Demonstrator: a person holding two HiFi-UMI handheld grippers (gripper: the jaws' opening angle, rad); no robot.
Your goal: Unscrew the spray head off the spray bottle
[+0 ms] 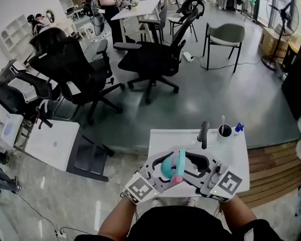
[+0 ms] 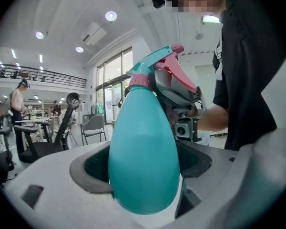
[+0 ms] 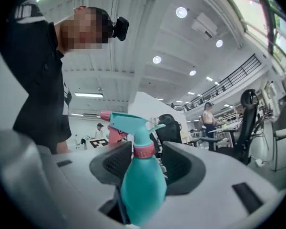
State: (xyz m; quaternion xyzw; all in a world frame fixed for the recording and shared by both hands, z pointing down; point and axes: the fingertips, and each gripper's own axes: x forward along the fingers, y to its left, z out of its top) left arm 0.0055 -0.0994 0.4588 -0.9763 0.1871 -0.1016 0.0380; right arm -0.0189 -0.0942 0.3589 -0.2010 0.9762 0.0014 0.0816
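Teal plastic spray bottle (image 1: 168, 168): hanging in the air over the near edge of the white table (image 1: 190, 137), between both claws. Left claw (image 2: 143, 166): clamping tight on the bottle's rounded body. Right claw (image 3: 145, 163): standing open, pads flanking the pink collar (image 3: 144, 150) without pressing. Teal-and-pink spray head (image 3: 128, 123): sitting on the bottle's neck.

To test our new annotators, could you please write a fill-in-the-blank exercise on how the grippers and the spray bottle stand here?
1. The left gripper is shut on the teal ___ of the spray bottle.
2. The right gripper is ___, its jaws on either side of the collar.
3. The spray head has a ___ trigger.
Missing words: body; open; pink.
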